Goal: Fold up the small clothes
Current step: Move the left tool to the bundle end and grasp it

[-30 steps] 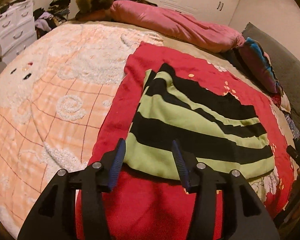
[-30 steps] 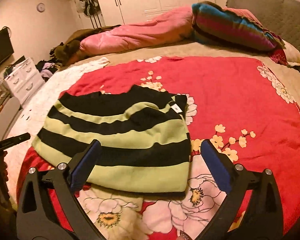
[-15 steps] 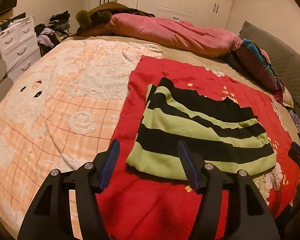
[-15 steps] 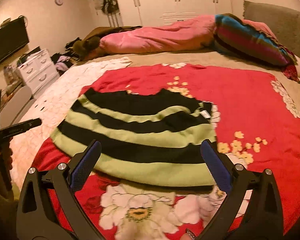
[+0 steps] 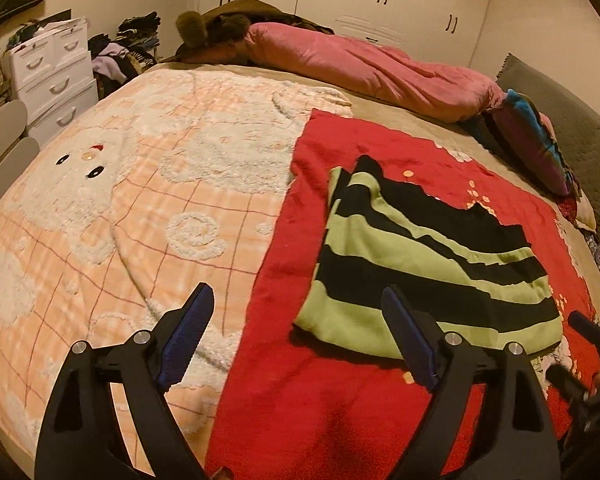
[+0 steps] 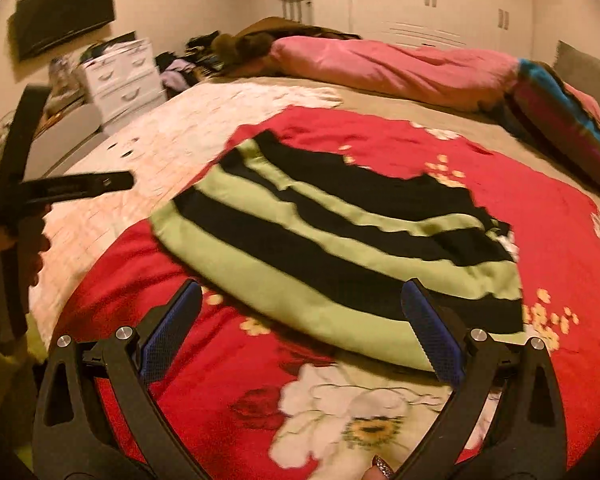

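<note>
Both tools wide, holding nothing: my left tool and right tool hover short of the striped garment at 12 o'clock; next I'd pinch its near hem for another fold.

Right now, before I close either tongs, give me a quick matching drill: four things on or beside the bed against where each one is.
Things:
1. green-and-black striped knit garment
2. pink quilted duvet
3. white plastic drawer unit
4. peach checked fleece blanket

Places:
A. beside the bed, against the wall
B. flat on the red floral blanket
C. bunched along the bed's far edge
D. spread left of the red floral blanket

Pairs: 1-B, 2-C, 3-A, 4-D
</note>
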### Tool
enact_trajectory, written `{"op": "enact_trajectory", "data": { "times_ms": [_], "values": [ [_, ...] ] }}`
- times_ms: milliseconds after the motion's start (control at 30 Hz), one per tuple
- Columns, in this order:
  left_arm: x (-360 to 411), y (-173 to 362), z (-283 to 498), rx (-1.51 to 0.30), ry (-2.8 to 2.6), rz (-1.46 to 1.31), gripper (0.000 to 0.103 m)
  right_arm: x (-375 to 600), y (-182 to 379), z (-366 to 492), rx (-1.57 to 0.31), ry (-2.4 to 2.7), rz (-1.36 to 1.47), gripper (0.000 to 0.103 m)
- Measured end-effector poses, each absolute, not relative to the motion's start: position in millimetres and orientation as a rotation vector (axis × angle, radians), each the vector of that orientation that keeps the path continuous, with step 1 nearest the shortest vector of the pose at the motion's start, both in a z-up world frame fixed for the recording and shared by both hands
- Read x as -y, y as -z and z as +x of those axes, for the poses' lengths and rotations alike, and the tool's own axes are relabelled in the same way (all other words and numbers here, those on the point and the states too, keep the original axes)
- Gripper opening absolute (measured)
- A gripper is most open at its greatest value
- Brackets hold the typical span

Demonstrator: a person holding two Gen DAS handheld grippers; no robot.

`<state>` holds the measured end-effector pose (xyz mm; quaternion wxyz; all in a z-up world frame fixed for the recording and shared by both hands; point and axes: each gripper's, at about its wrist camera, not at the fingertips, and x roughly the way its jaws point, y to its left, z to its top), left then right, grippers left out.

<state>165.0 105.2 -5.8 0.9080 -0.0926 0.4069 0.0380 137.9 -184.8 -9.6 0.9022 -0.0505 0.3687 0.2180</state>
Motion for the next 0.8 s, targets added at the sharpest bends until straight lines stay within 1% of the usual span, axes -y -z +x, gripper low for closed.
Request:
{"op": "enact_trajectory", "data": {
  "times_ms": [67, 233, 800],
  "values": [
    [-110, 8, 165, -0.844, -0.088, -0.201, 0.095, 171, 13, 136, -0.77, -0.475, -0.127, 0.094],
    [-120, 14, 166, -0.855, -0.113, -0.21, 0.097, 148, 23, 138, -0.789, -0.493, -0.129, 0.094],
    [-148, 38, 174, -0.905, -0.147, -0.313, 0.097, 94, 51, 143, -0.768, -0.509, -0.276, 0.094]
  ]
}}
